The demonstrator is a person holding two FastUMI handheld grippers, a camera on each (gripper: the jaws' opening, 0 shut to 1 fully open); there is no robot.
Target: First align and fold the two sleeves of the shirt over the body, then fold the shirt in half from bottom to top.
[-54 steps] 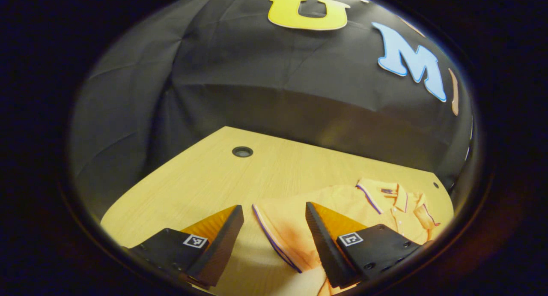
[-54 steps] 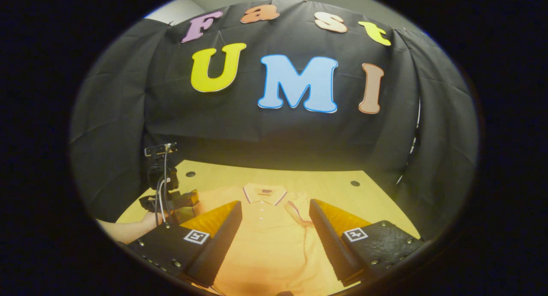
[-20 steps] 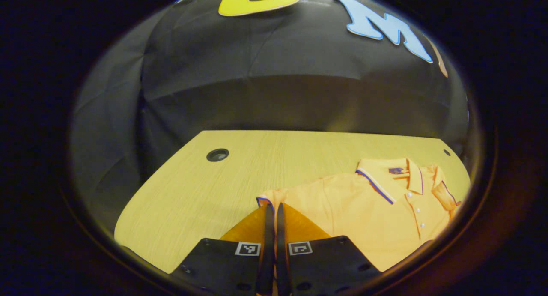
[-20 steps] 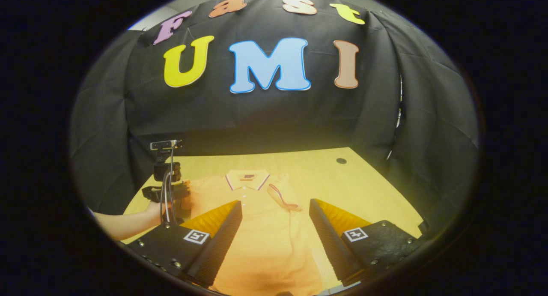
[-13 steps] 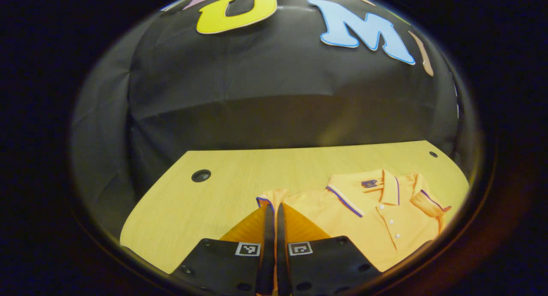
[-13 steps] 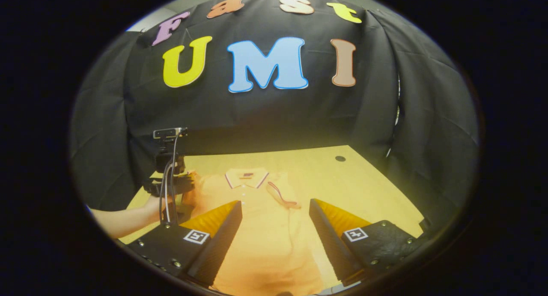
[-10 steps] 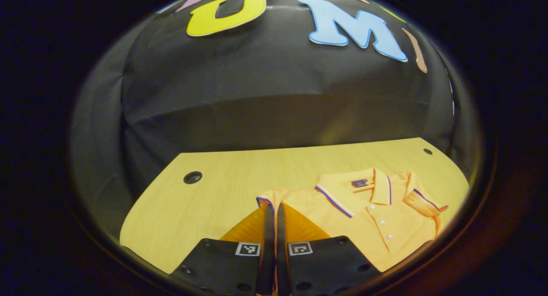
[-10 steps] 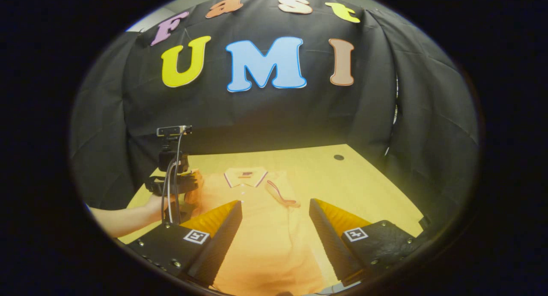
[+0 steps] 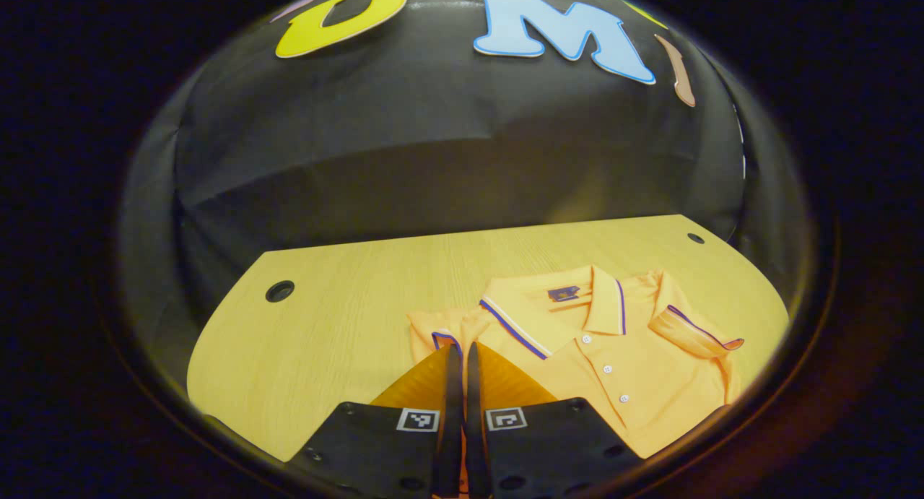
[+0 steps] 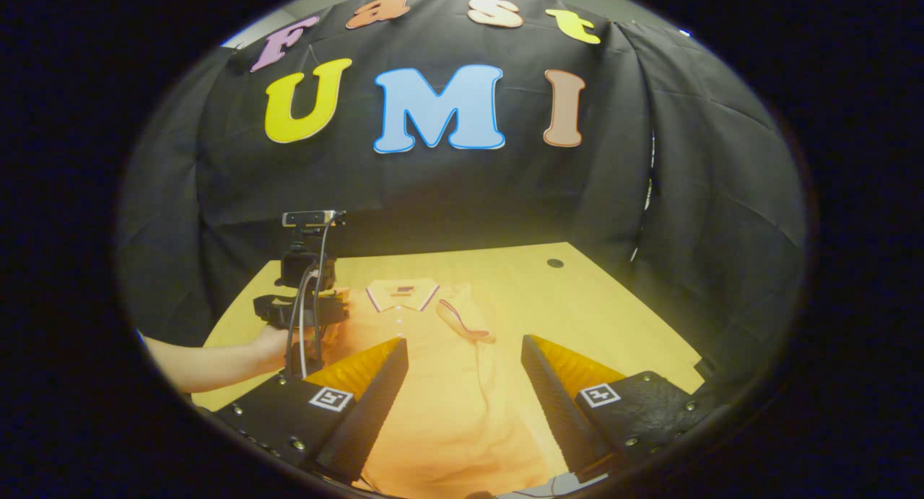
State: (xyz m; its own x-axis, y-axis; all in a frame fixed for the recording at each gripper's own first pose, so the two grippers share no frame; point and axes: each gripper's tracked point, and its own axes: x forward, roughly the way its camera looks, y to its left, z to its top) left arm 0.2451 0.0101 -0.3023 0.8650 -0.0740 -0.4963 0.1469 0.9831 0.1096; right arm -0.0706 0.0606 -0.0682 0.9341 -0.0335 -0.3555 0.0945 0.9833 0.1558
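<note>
An orange polo shirt (image 9: 621, 369) with a striped collar (image 9: 538, 313) lies face up on the wooden table (image 9: 325, 340). One sleeve (image 9: 694, 331) is folded over the chest. My left gripper (image 9: 457, 349) is shut on the other sleeve (image 9: 433, 329), pinching its trimmed cuff just above the table. In the right gripper view, the left gripper (image 10: 303, 307) is at the shirt's left shoulder, held by a hand (image 10: 268, 346). My right gripper (image 10: 464, 346) hovers open over the lower body of the shirt (image 10: 440, 391), with nothing between its fingers.
Round cable holes sit in the table near the back corners (image 9: 279, 291) (image 9: 695, 237) (image 10: 555, 263). Bare tabletop (image 10: 592, 311) lies to the right of the shirt. Black cloth walls close in the back and sides.
The left gripper, open around the sleeve cuff 2.7 s ago, has shut on it and swung it toward the collar. The right gripper has stayed open over the shirt, drifting slightly.
</note>
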